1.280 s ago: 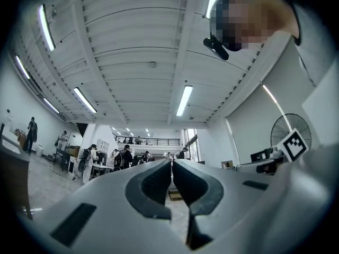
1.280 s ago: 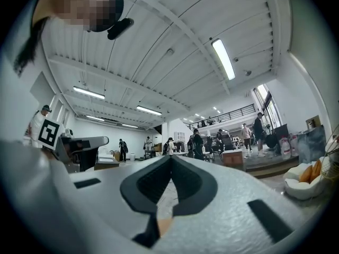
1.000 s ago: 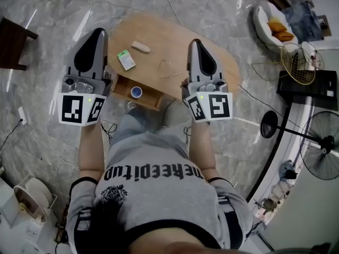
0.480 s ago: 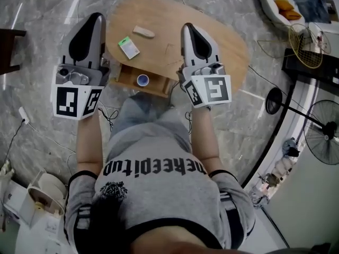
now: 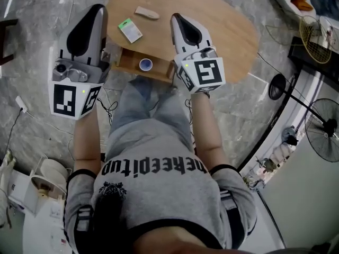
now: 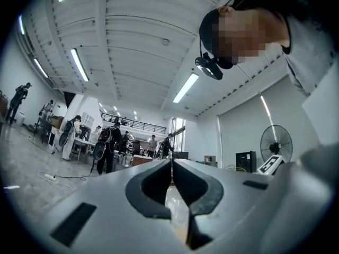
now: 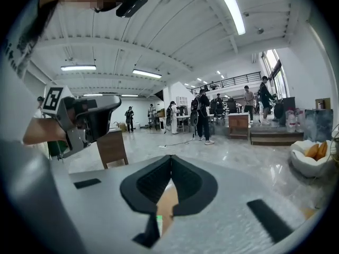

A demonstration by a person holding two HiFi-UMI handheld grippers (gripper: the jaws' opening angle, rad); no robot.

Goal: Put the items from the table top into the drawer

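A light wooden oval table (image 5: 228,25) stands in front of me in the head view. On it lie a green-and-white card (image 5: 130,29) and a beige oblong piece (image 5: 146,12). Under the table's near edge a drawer (image 5: 127,62) is pulled out, with a small blue-and-white round item (image 5: 145,64) inside. My left gripper (image 5: 99,8) hangs to the left of the table and drawer, its jaws together and holding nothing (image 6: 171,162). My right gripper (image 5: 175,18) is over the tabletop just right of the drawer, also shut and holding nothing (image 7: 171,157).
A standing fan (image 5: 323,136), a round black base (image 5: 276,86) and a wire basket (image 5: 313,32) stand on the marble floor at the right. Cables (image 5: 108,118) trail below the drawer. A dark stool (image 5: 5,41) is at the far left. Several people stand far off in the hall.
Both grippers have come down and in toward the table. The right one now covers the tabletop beside the drawer, and the left has sunk next to the table's left edge. Both stayed shut.
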